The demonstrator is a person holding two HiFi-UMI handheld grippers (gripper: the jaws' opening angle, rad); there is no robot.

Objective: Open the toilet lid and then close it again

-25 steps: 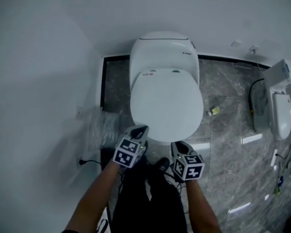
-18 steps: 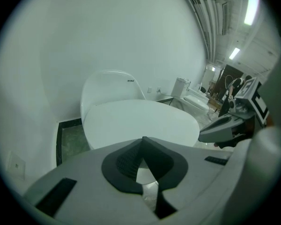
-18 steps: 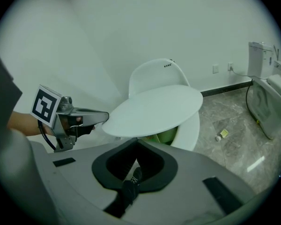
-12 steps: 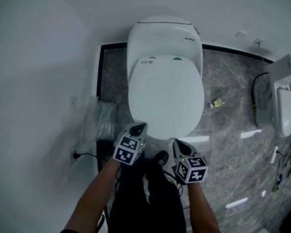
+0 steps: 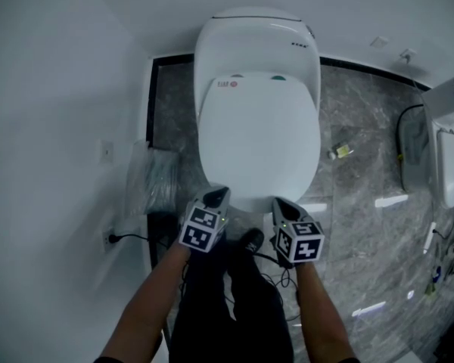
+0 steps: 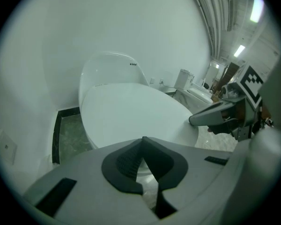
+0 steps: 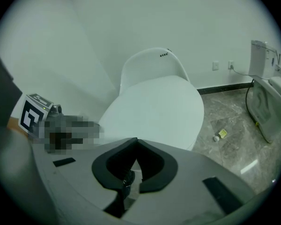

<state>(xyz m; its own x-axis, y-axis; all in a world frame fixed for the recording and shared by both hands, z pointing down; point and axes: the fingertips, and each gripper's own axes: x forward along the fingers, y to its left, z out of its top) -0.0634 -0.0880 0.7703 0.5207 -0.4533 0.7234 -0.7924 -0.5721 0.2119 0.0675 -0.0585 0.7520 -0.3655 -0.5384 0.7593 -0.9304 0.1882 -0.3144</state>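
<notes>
A white toilet stands against the wall, its lid [image 5: 259,144] lying flat and closed over the bowl, with the rounded tank [image 5: 256,45] behind it. In the head view my left gripper [image 5: 216,196] sits at the lid's front-left rim and my right gripper [image 5: 276,202] at its front-right rim. Both are shut with nothing between the jaws. The left gripper view shows the lid [image 6: 131,111] just beyond the closed left gripper [image 6: 143,140]. The right gripper view shows the lid [image 7: 154,109] ahead of the shut right gripper [image 7: 136,142]. Whether either touches the rim I cannot tell.
A plastic-lined bin [image 5: 155,184] stands left of the toilet by the white wall, with a wall socket and cable [image 5: 110,238] below it. A small yellow item [image 5: 339,152] lies on the grey marble floor. A second white fixture [image 5: 443,146] stands at the right edge.
Both grippers have dropped lower and now sit closer to the front rim of the lid. The toilet appears larger and higher in the head view. The lid stays closed.
</notes>
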